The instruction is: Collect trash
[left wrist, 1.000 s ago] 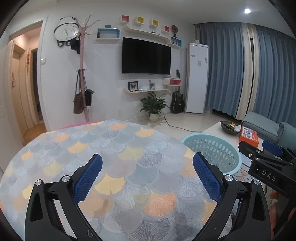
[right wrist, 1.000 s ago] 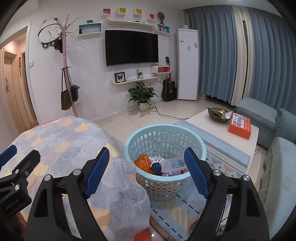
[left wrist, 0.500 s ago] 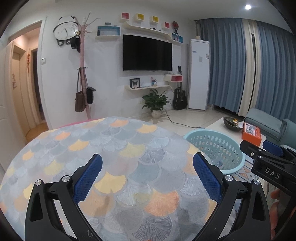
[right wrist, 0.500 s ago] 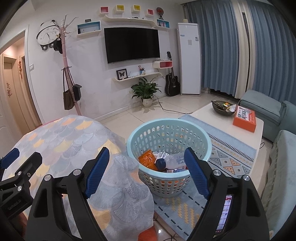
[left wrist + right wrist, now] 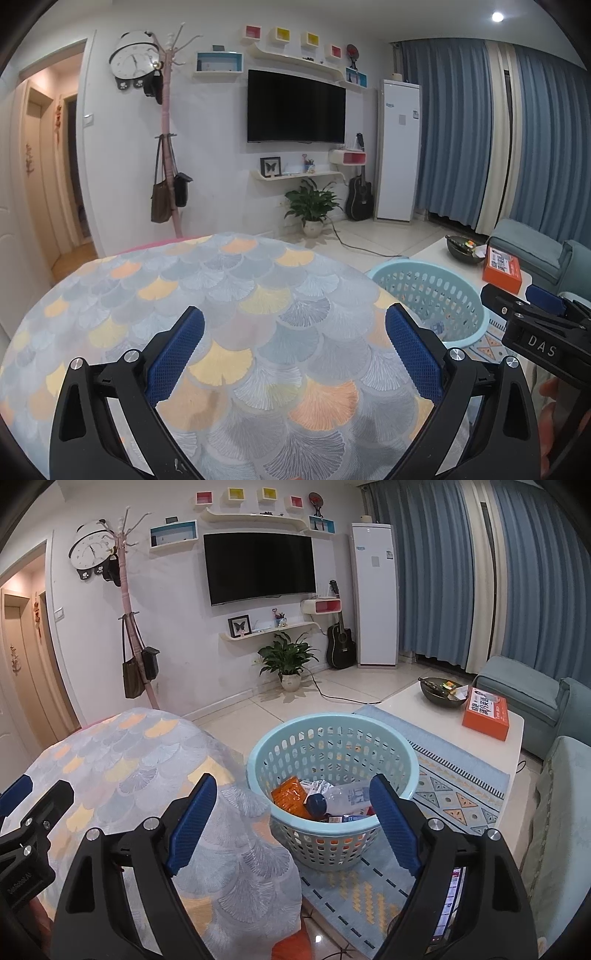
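1. My left gripper (image 5: 293, 350) hangs over the round table's scale-patterned cloth (image 5: 221, 295), fingers spread wide with nothing between them.
2. My right gripper (image 5: 291, 825) is also spread wide and empty, held above the near rim of the light blue basket (image 5: 332, 738).
3. The basket stands on the rug (image 5: 458, 794) just beside the table.
4. Inside it lie an orange wrapper (image 5: 290, 797), a clear bottle (image 5: 343, 797) with a dark cap, and smaller packets.
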`<state>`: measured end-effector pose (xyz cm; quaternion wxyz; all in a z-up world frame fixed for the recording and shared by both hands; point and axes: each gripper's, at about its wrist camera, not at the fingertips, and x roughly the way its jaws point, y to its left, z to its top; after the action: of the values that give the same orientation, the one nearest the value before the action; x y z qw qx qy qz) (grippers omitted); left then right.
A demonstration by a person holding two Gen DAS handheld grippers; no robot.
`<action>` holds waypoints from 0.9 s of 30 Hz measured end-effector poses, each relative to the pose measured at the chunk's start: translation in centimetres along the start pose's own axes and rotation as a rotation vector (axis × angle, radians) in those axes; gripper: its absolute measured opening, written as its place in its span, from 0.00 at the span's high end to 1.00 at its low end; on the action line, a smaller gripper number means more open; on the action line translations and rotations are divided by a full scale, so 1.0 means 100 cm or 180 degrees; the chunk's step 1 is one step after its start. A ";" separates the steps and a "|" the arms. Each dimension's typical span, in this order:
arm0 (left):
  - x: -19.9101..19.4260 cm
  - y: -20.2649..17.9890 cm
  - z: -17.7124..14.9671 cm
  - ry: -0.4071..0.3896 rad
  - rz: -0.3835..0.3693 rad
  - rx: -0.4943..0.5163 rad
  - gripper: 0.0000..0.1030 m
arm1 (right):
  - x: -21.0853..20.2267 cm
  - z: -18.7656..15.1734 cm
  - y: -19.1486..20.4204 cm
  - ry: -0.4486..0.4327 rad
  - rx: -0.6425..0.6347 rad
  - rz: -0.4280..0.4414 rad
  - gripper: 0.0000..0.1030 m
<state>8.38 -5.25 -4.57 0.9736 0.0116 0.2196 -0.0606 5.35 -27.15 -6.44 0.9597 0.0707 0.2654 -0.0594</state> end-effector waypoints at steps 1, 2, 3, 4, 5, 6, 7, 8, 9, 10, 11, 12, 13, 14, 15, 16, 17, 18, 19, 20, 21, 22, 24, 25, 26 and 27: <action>0.000 0.000 0.000 -0.0002 0.0001 -0.0001 0.07 | 0.000 0.000 0.001 0.0001 -0.0004 -0.0001 0.22; 0.000 0.000 0.000 0.0000 0.0002 -0.0003 0.07 | 0.001 -0.001 0.001 0.0003 -0.0009 0.0000 0.22; 0.000 0.001 0.000 -0.0003 0.0001 -0.0004 0.07 | 0.001 -0.001 0.001 0.0005 -0.0010 0.0004 0.22; -0.001 0.000 0.000 -0.0010 0.0004 -0.0011 0.07 | 0.001 -0.001 0.001 0.0008 -0.0010 0.0009 0.22; -0.002 0.000 0.000 -0.0014 0.0005 -0.0017 0.07 | 0.001 -0.001 0.001 0.0005 -0.0011 0.0011 0.22; -0.002 0.000 0.000 -0.0014 0.0004 -0.0021 0.07 | 0.000 -0.001 0.001 0.0001 -0.0012 0.0009 0.22; -0.002 0.000 0.000 -0.0011 0.0003 -0.0022 0.07 | 0.000 -0.001 0.001 -0.0006 -0.0015 0.0006 0.22; -0.002 0.000 0.000 -0.0015 0.0006 -0.0019 0.07 | 0.000 0.000 0.001 -0.0011 -0.0016 0.0005 0.22; -0.002 0.000 0.000 -0.0020 0.0006 -0.0019 0.07 | 0.000 0.000 0.001 -0.0010 -0.0015 0.0007 0.22; -0.002 0.000 0.000 -0.0020 0.0004 -0.0018 0.07 | 0.000 0.000 0.001 -0.0010 -0.0015 0.0006 0.22; -0.003 -0.001 0.001 -0.0023 0.0004 -0.0018 0.07 | 0.000 0.000 0.001 -0.0009 -0.0016 0.0006 0.22; -0.003 -0.001 0.001 -0.0025 0.0006 -0.0019 0.07 | 0.000 0.000 0.001 -0.0010 -0.0018 0.0005 0.22; -0.003 -0.001 0.001 -0.0024 0.0006 -0.0019 0.07 | 0.000 0.000 0.001 -0.0007 -0.0017 0.0006 0.22; -0.003 -0.001 0.001 -0.0026 0.0005 -0.0020 0.07 | 0.000 0.000 0.001 -0.0004 -0.0018 0.0010 0.22; -0.003 -0.001 0.001 -0.0030 0.0007 -0.0021 0.07 | -0.001 0.000 0.001 -0.0005 -0.0020 0.0012 0.22; -0.003 -0.001 0.001 -0.0032 0.0010 -0.0022 0.07 | -0.001 0.000 0.001 -0.0005 -0.0022 0.0011 0.22; -0.004 -0.001 0.001 -0.0035 0.0013 -0.0025 0.07 | 0.000 0.000 0.001 -0.0002 -0.0022 0.0010 0.22; -0.004 -0.001 0.002 -0.0040 0.0015 -0.0032 0.07 | 0.000 0.000 0.001 0.0000 -0.0023 0.0011 0.22; -0.005 -0.001 0.002 -0.0043 0.0016 -0.0035 0.07 | 0.000 0.000 0.001 -0.0003 -0.0021 0.0011 0.22; -0.005 -0.001 0.002 -0.0047 0.0018 -0.0039 0.07 | 0.000 0.000 0.002 -0.0002 -0.0022 0.0011 0.22; -0.005 -0.001 0.002 -0.0048 0.0017 -0.0042 0.07 | 0.000 0.000 0.002 -0.0002 -0.0021 0.0011 0.22; -0.005 -0.001 0.002 -0.0049 0.0015 -0.0044 0.07 | 0.000 0.000 0.001 -0.0003 -0.0022 0.0011 0.22; -0.005 -0.001 0.002 -0.0052 0.0015 -0.0038 0.07 | 0.000 0.000 0.002 -0.0002 -0.0022 0.0012 0.22; -0.005 -0.002 0.002 -0.0051 0.0015 -0.0037 0.07 | 0.000 0.000 0.002 0.0002 -0.0022 0.0011 0.22; -0.005 -0.002 0.002 -0.0054 0.0014 -0.0034 0.07 | 0.000 0.000 0.002 0.0006 -0.0021 0.0015 0.22; -0.005 -0.002 0.002 -0.0055 0.0015 -0.0034 0.07 | 0.000 0.000 0.002 0.0006 -0.0018 0.0021 0.22</action>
<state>7.95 -5.39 -4.17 0.9757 0.0065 0.2115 -0.0573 5.35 -26.96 -6.40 0.9599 0.0688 0.2662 -0.0554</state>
